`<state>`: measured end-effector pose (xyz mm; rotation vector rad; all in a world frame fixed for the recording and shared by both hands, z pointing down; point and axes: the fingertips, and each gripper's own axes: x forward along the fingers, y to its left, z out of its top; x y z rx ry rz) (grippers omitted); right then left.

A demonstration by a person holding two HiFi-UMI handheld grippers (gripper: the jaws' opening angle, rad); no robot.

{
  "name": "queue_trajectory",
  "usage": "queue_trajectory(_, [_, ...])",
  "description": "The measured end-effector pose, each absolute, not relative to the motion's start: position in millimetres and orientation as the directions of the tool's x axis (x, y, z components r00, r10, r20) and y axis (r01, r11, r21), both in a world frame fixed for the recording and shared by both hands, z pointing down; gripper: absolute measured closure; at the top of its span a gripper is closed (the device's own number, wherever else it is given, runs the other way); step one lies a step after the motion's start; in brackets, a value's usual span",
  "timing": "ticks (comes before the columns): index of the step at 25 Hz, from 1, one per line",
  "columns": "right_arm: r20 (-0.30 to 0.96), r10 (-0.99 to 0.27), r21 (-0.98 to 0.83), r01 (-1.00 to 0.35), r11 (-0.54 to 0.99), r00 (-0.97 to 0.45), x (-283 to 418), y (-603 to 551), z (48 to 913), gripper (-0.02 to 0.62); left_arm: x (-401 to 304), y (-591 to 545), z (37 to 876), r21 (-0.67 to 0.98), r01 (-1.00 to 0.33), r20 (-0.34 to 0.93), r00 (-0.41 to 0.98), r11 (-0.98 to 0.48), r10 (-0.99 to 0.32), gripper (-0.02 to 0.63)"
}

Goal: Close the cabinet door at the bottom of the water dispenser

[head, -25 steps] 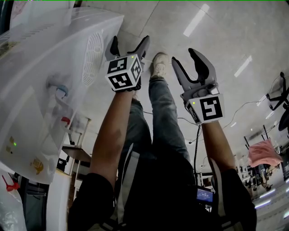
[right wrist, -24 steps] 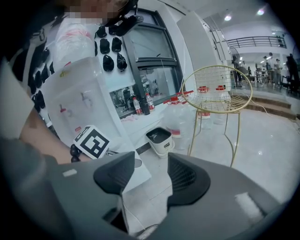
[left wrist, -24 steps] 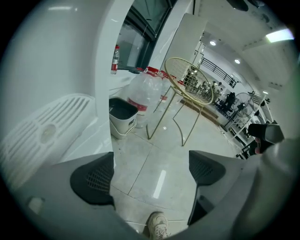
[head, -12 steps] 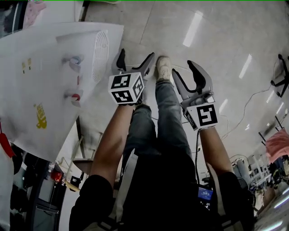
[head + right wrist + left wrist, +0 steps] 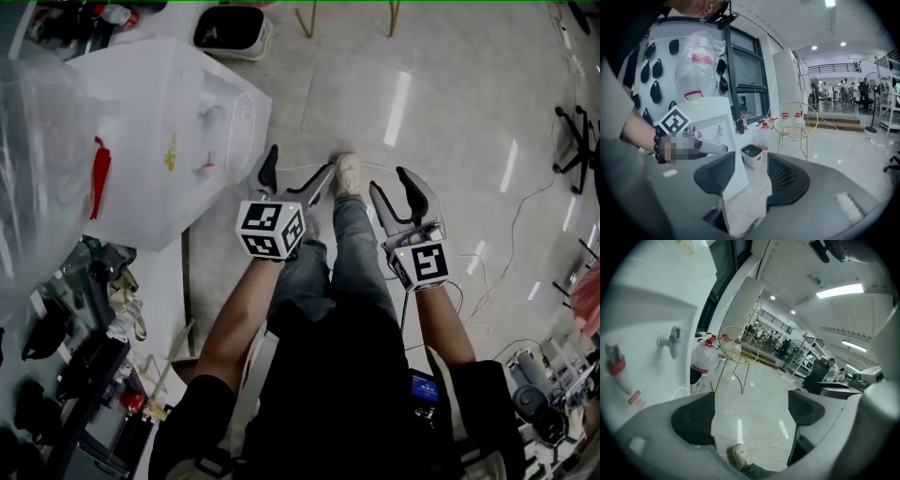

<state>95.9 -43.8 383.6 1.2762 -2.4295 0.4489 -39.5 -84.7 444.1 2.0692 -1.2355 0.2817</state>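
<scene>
The white water dispenser [image 5: 178,141] stands at upper left in the head view, its red and blue taps [image 5: 208,167] facing the floor in front of me. From here I cannot make out its bottom cabinet door. My left gripper [image 5: 298,174] hangs open just right of the dispenser, touching nothing. In the left gripper view the left gripper [image 5: 750,411] has only floor between its jaws, with the blue tap [image 5: 671,339] to the left. My right gripper [image 5: 395,192] is open too, further right. In the right gripper view the right gripper [image 5: 752,178] frames the dispenser's front [image 5: 715,136].
A clear water bottle [image 5: 701,65] sits on top of the dispenser. A yellow wire chair [image 5: 736,352], spare water bottles [image 5: 704,363] and a white box [image 5: 752,155] stand on the floor beyond. My shoe [image 5: 348,175] lies between the grippers. Cables [image 5: 497,281] trail at right.
The view has pulled up and back, so the dispenser now looks smaller and sits at upper left. Both grippers stay open side by side, lower in the picture than before.
</scene>
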Motion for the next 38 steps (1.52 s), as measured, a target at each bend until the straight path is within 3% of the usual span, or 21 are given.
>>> queue_trajectory(11, [0.386, -0.714, 0.009, -0.772, 0.636, -0.584, 75, -4, 261, 0.387, -50, -32, 284, 0.400, -0.809, 0.412, 0.578, -0.430, -0.704, 0.171])
queue_trajectory(18, [0.288, -0.729, 0.033, -0.755, 0.655, -0.621, 40, 12, 174, 0.387, -77, -14, 183, 0.342, -0.807, 0.298, 0.578, -0.481, -0.760, 0.315])
queue_trajectory(22, [0.256, -0.726, 0.036, -0.744, 0.667, -0.638, 24, 20, 147, 0.388, -91, -1, 147, 0.286, -0.793, 0.257, 0.605, -0.539, -0.754, 0.466])
queue_trajectory(27, [0.248, -0.715, -0.058, -0.747, 0.662, -0.653, 19, 27, 128, 0.400, -113, 19, 126, 0.280, -0.820, 0.250, 0.564, -0.498, -0.787, 0.600])
queue_trajectory(38, [0.182, -0.667, -0.115, -0.689, 0.715, -0.722, 28, 12, 90, 0.511, -131, 24, 78, 0.187, -0.869, 0.216, 0.492, -0.458, -0.844, 0.600])
